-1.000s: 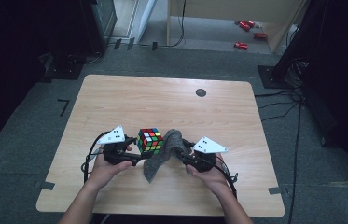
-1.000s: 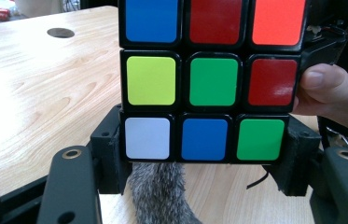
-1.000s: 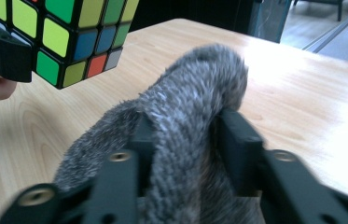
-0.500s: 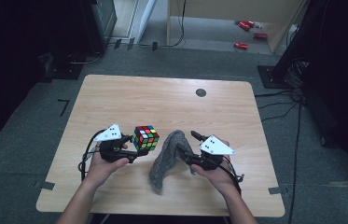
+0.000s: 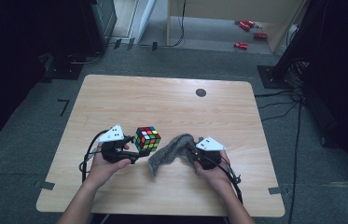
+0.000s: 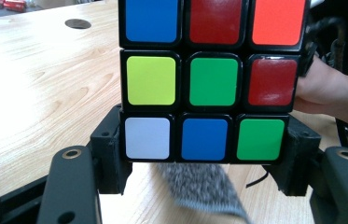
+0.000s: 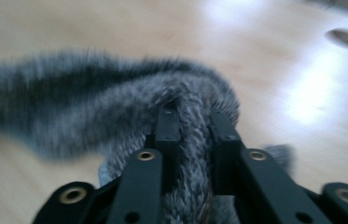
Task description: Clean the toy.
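Between your left tongs (image 5: 133,151) the cube (image 5: 147,138) sits clamped; just right of it, your right tongs (image 5: 193,154), jaws having just closed, pinch the cloth (image 5: 169,151). Wiping seems in hand: next, bring cloth onto cube, gently.

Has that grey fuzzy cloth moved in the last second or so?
Yes. The grey cloth has dropped lower and now rests on the table, beside the puzzle cube. The right gripper, jaws just closed, pinches it.

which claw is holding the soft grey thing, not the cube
The right claw, pinched shut on the grey cloth; the left claw grips the colourful cube.
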A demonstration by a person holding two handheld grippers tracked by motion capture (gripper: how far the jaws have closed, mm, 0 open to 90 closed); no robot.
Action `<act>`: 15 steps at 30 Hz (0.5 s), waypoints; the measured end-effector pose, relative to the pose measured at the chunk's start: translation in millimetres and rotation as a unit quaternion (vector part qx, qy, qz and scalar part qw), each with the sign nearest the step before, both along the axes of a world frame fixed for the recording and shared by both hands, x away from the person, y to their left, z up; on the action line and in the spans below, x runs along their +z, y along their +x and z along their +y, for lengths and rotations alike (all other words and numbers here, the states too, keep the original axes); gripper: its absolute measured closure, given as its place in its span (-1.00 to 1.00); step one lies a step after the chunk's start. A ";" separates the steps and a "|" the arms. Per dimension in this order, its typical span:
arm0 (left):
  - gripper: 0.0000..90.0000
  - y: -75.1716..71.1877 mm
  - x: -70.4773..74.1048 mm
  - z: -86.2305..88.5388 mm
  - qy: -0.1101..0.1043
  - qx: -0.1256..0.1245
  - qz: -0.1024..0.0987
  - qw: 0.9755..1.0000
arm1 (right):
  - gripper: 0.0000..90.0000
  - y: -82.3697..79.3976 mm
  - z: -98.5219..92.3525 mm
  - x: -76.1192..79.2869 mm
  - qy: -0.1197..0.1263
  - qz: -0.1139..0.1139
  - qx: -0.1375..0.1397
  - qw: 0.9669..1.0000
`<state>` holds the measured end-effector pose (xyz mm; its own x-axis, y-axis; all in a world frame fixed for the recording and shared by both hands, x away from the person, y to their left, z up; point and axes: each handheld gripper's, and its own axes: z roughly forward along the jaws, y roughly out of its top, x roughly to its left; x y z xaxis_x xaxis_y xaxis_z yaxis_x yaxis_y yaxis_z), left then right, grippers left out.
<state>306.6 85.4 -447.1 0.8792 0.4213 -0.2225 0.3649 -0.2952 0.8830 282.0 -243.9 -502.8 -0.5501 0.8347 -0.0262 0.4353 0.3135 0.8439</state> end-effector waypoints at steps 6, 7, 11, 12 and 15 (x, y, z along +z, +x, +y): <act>-0.21 0.3 -0.5 -0.9 0.002 0.000 0.003 1.000 | -0.04 -3.5 7.1 -0.6 -0.017 -0.012 0.033 0.999; -0.21 0.4 -0.5 -0.8 0.002 0.001 0.004 1.000 | -0.15 -3.7 5.9 1.2 -0.008 -0.019 0.034 0.999; -0.21 1.1 0.0 -0.2 -0.001 0.004 0.008 1.000 | -0.33 -7.1 -0.7 11.1 0.020 -0.050 0.035 0.998; -0.21 1.2 0.1 -0.2 -0.002 0.004 0.010 1.000 | -0.36 -8.3 -1.7 14.6 0.021 -0.059 0.041 0.997; -0.21 0.7 0.6 -3.3 0.006 0.007 0.013 1.000 | -0.38 -14.1 -1.2 25.6 0.037 -0.102 0.066 0.992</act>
